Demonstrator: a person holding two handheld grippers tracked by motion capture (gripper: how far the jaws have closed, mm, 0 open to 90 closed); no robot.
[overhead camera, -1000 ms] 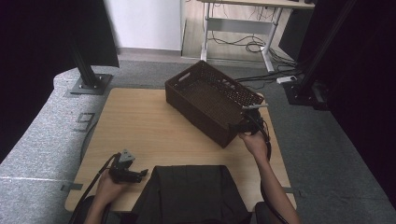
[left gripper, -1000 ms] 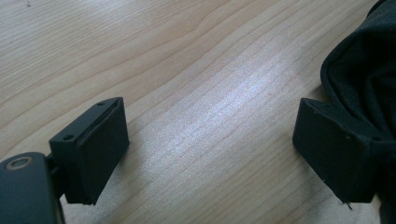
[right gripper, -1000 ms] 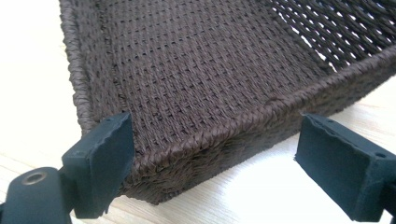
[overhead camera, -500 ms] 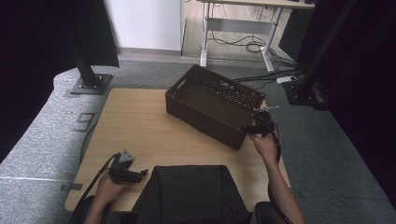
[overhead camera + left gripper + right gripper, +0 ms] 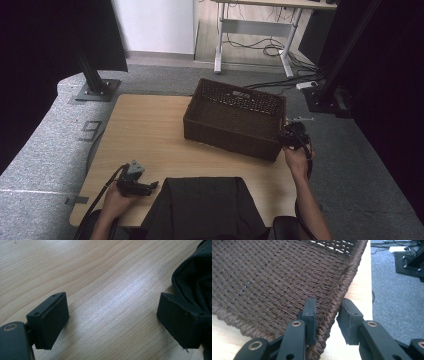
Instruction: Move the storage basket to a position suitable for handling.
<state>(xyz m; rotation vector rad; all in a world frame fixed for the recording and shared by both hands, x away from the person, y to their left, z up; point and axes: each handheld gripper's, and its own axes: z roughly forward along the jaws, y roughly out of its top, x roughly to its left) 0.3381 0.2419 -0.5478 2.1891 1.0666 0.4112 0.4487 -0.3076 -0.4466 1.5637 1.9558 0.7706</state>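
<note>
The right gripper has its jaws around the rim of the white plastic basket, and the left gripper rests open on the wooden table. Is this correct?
Not quite: the basket is dark brown wicker, not white plastic, as the right gripper view shows. The rest holds: the right gripper has its jaws, which have just been closing, around the basket's rim, and the left gripper rests open on the wooden table.

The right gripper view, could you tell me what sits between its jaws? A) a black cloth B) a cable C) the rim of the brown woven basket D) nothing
C: the rim of the basket runs up between the right gripper and its two jaws.
</note>
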